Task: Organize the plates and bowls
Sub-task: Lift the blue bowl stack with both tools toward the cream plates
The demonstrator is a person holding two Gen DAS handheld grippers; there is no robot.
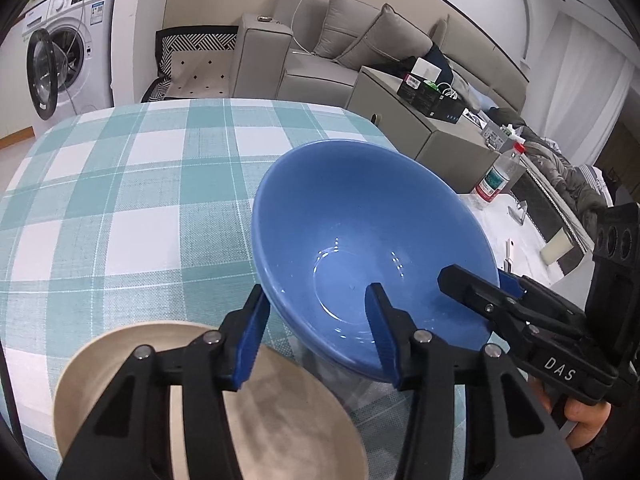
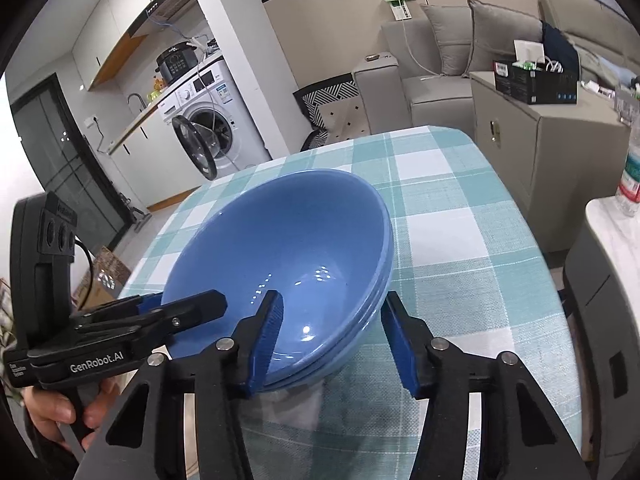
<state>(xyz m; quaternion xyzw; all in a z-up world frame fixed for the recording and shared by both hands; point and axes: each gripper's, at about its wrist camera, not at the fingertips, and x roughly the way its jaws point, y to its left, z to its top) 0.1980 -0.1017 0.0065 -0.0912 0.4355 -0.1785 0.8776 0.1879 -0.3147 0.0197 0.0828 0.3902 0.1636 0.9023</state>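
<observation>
A blue bowl (image 1: 360,232) sits tilted, stacked on another blue bowl (image 2: 384,280), over a clear stand (image 2: 296,404) on the checked tablecloth. My left gripper (image 1: 320,336) is open, its fingers astride the bowl's near rim. My right gripper (image 2: 332,340) is open too, its fingers astride the opposite rim. Each gripper shows in the other's view: the right one (image 1: 472,280) at the bowl's right edge, the left one (image 2: 192,304) at its left edge. A beige plate (image 1: 208,400) lies under my left gripper.
The table (image 1: 120,200) has a teal and white checked cloth; its far edge faces a grey sofa (image 1: 340,40). A grey cabinet (image 2: 540,140) stands to the right, with a water bottle (image 1: 498,176) on a white side surface. A washing machine (image 1: 64,52) stands at the back left.
</observation>
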